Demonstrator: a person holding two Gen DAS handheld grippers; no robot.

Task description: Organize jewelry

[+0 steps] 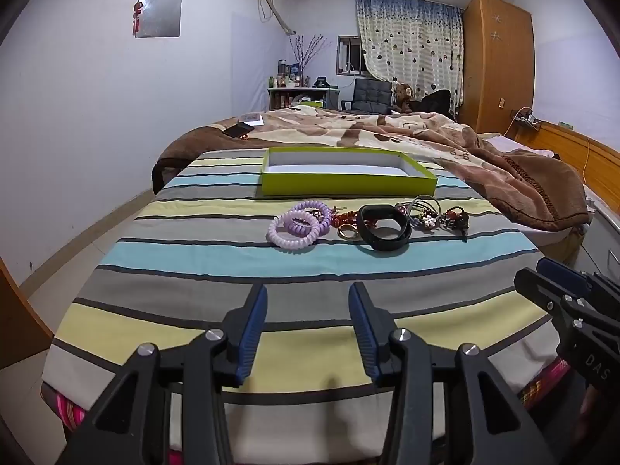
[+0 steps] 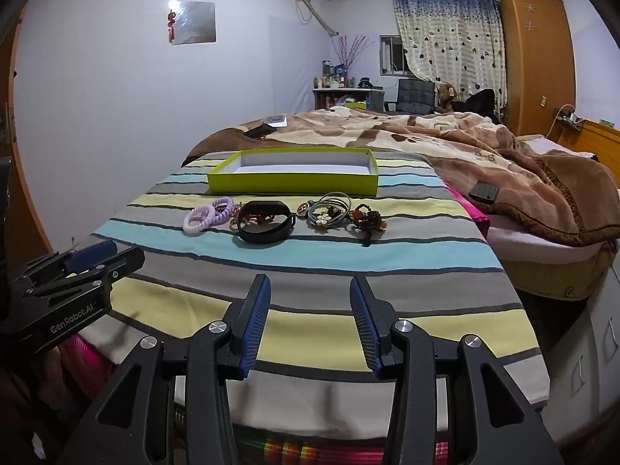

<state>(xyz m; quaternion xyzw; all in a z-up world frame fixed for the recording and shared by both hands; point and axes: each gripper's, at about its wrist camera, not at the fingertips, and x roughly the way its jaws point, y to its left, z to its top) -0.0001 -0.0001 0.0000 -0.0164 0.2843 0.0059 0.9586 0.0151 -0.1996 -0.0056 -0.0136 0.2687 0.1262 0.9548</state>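
Jewelry lies in a loose row on the striped bedsheet (image 1: 217,255), just in front of a shallow lime-green cardboard box (image 1: 348,186), white inside and empty.

Handling, judged:
- Two lilac coiled-plastic hair ties (image 1: 296,223): light, springy, likely to squash and slip. Pinch across one coil wall, not the whole ring.
- Black band, looped strap shape (image 1: 383,228): stiffer, smooth; take one side of the loop edge-on.
- Small red-and-gold bead pieces (image 1: 345,224) between ties and band: tiny, partly tangled; may drag neighbours along.
- Grey cord bracelets with a flower charm (image 2: 329,213) and a dark beaded cluster (image 2: 366,221): limp, will dangle; lift by the cord.
- Sheet is soft, so pressing down may catch fabric.

Left tongs (image 1: 308,333) spread wide, nothing between them, hovering over the near end of the bed, well short of the row. Right tongs (image 2: 310,325) likewise wide apart and empty, alongside. Brown patterned blanket (image 1: 503,162) bunched beyond the box.
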